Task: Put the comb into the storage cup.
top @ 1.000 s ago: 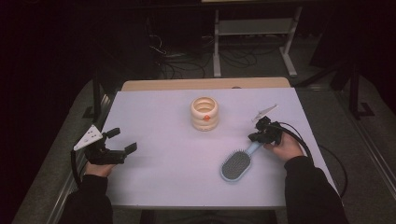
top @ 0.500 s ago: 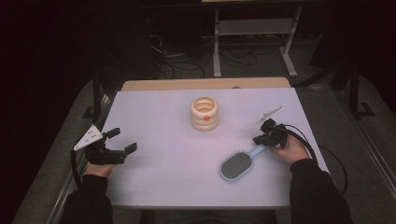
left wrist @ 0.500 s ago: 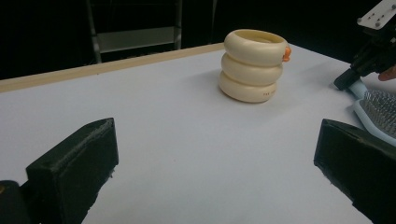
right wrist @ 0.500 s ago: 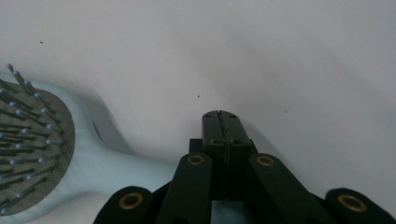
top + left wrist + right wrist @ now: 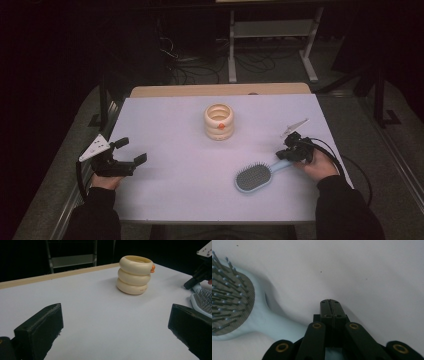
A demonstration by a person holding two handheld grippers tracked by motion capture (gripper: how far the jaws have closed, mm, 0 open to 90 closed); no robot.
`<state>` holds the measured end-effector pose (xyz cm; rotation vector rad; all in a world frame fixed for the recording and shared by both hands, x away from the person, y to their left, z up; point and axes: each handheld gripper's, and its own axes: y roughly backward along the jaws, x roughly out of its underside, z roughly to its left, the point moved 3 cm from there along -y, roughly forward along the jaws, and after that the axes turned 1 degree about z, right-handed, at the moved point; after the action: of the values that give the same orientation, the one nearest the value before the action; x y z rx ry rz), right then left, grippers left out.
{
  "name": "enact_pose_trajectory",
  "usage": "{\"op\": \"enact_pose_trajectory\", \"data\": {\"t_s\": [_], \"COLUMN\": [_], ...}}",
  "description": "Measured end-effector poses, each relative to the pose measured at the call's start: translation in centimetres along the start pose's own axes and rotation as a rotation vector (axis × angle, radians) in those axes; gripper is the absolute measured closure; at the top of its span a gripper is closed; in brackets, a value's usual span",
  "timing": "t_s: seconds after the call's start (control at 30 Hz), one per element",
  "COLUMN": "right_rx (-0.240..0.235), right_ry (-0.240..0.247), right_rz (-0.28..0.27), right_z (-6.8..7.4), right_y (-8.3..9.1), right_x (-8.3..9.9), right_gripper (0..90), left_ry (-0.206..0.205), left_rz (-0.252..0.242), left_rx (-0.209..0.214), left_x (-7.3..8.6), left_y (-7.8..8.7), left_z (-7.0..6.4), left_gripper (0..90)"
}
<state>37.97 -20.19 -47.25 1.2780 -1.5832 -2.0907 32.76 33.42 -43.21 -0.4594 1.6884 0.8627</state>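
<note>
A pale blue hairbrush [image 5: 254, 177] lies bristles up on the white table [image 5: 170, 130], right of centre, with its handle pointing right. My right gripper [image 5: 283, 154] sits at the handle's end. In the right gripper view its jaws [image 5: 329, 303] are pressed together with nothing between them, and the hairbrush [image 5: 234, 302] handle runs beside and under them. A cream stack of three rings [image 5: 219, 121] with an orange spot stands at the table's middle rear. My left gripper [image 5: 132, 150] hovers open at the left edge, pointing toward the ring stack [image 5: 135, 275].
A wooden strip [image 5: 220, 90] runs along the table's far edge. Behind it stands a metal shelf frame [image 5: 272, 30], with cables on the dark floor. A cable [image 5: 345, 165] trails off the right edge from my right gripper.
My right gripper has moved nearer and lower, down to the end of the brush handle. The brush, ring stack and left gripper have stayed put.
</note>
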Motion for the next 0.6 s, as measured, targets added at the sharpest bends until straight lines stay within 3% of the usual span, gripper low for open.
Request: {"op": "enact_pose_trajectory", "data": {"t_s": [0.6], "right_rx": [0.001], "right_ry": [-0.012], "right_rz": [-0.025], "right_z": [0.6], "right_y": [1.1], "right_x": [1.6], "right_gripper": [88.9], "left_ry": [0.001], "left_rz": [-0.003], "left_rx": [-0.001], "left_x": [0.0], "left_y": [0.0], "left_z": [-0.1], "left_gripper": [0.0]}}
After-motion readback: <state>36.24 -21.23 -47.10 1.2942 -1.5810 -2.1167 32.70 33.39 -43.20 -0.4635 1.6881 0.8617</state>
